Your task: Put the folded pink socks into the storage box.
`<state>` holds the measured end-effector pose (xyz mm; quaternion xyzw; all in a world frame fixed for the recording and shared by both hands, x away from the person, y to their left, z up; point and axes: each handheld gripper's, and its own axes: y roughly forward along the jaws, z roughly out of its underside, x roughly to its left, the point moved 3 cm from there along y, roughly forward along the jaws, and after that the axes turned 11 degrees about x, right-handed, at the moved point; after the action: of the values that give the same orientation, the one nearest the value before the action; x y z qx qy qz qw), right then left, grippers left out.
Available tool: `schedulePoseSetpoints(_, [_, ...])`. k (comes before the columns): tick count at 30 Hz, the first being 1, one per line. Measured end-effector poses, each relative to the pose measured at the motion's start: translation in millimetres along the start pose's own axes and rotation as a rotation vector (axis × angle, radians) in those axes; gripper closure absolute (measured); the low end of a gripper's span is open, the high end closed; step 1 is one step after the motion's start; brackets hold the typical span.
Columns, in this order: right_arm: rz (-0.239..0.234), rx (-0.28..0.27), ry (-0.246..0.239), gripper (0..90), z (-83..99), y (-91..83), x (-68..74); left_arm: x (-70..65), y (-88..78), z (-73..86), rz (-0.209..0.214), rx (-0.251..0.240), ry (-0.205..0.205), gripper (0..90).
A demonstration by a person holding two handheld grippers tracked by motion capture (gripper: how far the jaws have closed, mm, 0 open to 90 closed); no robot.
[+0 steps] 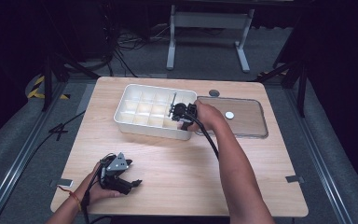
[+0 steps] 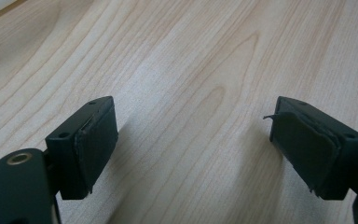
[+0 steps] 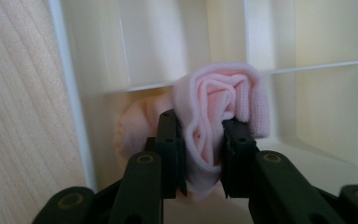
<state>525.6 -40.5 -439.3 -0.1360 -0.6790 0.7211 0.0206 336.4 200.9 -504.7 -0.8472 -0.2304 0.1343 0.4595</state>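
While one person works at the wooden table (image 1: 177, 163) with two grippers, the right gripper (image 3: 201, 154) reaches into the near right corner of the single white divided tray (image 1: 135, 88), its jaws clamped on one rolled pink cloth (image 3: 219, 100) held over a compartment beside the tray's wall. From the high view the tray's grid shows three rows of four compartments, though the hand hides part of the near row. One clear flat lid (image 1: 247, 123) lies just right of the tray, with one small white disc (image 1: 230, 115) on it, and one grey round piece (image 1: 214, 93) sits near its far edge. Resting near the table's front left corner, the left gripper (image 1: 121, 179) has its jaws wide apart over bare wood, holding nothing
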Motion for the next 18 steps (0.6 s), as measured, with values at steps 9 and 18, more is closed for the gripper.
schedulePoseSetpoints(9, [-0.023,0.005,0.023,72.9,-1.5,6.0,-0.8,0.0,0.1,0.0,0.0,-0.001,0.0,15.2])
schedulePoseSetpoints(18, [-0.045,-0.012,0.043,71.1,1.0,6.0,-2.4,0.0,0.0,0.0,0.0,0.0,0.0,15.2])
